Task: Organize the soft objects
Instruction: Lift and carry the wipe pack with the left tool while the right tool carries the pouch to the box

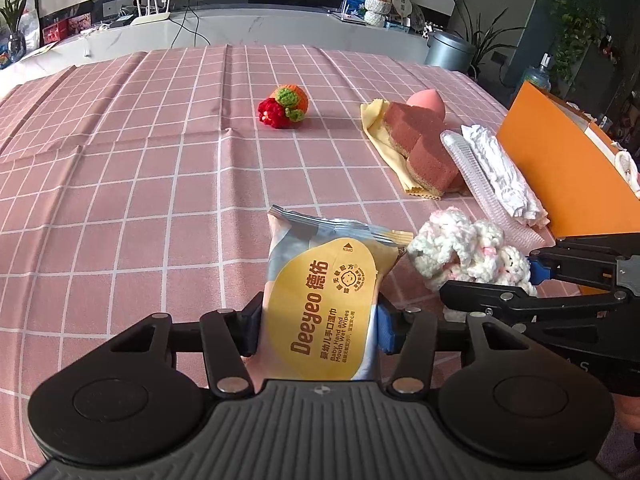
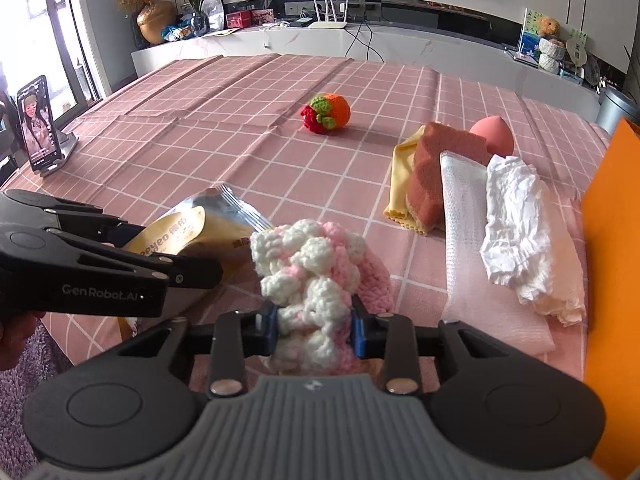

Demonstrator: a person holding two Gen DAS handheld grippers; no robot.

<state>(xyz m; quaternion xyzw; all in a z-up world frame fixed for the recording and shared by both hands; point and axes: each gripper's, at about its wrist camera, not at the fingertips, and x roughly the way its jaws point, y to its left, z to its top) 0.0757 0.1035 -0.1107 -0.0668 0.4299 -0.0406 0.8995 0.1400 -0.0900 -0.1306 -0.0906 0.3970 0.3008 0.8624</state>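
Observation:
My left gripper (image 1: 318, 330) is shut on a yellow pack of wet wipes (image 1: 328, 300) and holds it over the pink checked tablecloth (image 1: 140, 200). My right gripper (image 2: 314, 326) is shut on a white and pink crochet piece (image 2: 316, 268), just right of the wipes pack (image 2: 188, 236). The crochet piece (image 1: 460, 252) and the right gripper (image 1: 532, 280) also show in the left wrist view. A crochet orange with a red berry (image 1: 284, 106) lies farther out on the cloth.
On the right lie a yellow cloth (image 1: 384, 140), a brown sponge (image 1: 424, 140), a pink beauty sponge (image 1: 428, 102), a ribbed white towel (image 2: 468, 240) and a crumpled white cloth (image 2: 516, 224). An orange box (image 1: 560, 168) stands at the right edge. A phone on a stand (image 2: 38, 124) is far left.

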